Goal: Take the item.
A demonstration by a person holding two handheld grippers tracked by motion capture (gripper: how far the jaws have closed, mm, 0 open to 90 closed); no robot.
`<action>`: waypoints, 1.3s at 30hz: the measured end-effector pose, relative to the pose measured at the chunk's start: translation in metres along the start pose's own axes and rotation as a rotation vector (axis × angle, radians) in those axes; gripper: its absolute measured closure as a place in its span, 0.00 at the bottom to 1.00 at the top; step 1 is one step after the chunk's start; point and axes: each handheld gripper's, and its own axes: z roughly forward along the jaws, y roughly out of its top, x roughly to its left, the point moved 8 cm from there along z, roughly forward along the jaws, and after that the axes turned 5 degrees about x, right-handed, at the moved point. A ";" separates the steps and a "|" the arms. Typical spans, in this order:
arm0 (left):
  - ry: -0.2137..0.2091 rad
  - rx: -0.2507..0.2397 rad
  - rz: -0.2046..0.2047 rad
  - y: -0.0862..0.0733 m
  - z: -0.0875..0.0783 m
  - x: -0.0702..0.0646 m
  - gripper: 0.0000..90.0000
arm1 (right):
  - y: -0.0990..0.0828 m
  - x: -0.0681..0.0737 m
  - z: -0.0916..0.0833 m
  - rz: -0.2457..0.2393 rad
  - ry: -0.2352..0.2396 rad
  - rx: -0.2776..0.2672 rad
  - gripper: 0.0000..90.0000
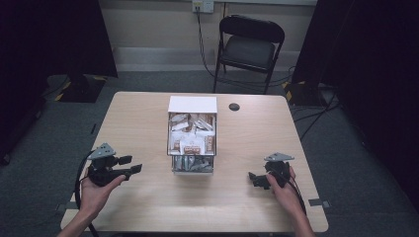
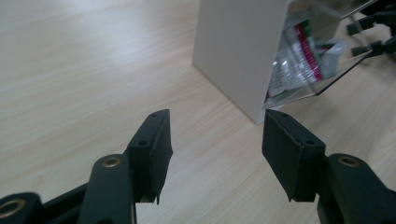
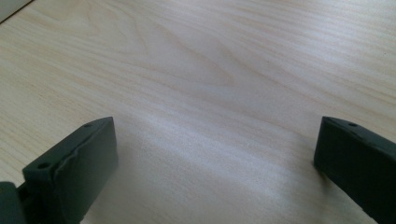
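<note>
1. You're in a lab-style recording room, not a home.
2. Dark curtains (image 1: 54,34) hang on both sides.
3. Grey carpet floor (image 1: 44,148), cables (image 1: 316,113) trailing to a wall socket (image 1: 203,6).
4. One plain wooden table (image 1: 138,118), one black folding chair (image 1: 249,47) behind it.

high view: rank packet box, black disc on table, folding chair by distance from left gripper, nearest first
From the left gripper, at the table's left near edge:
1. Packet box, mid-table, to the gripper's right.
2. Black disc, on the table beyond the box's far right corner.
3. Folding chair, on the floor past the table's far edge.
</note>
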 end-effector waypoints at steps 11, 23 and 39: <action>-0.085 -0.075 0.092 0.030 -0.017 -0.025 0.52 | 0.000 0.000 0.000 -0.001 0.000 0.000 0.00; -0.123 -0.136 0.164 0.070 -0.025 -0.048 0.57 | 0.000 0.000 0.000 0.000 0.000 0.000 0.00; -0.254 -0.232 0.234 0.117 -0.032 -0.089 0.65 | 0.000 0.000 0.000 0.000 0.000 0.000 0.00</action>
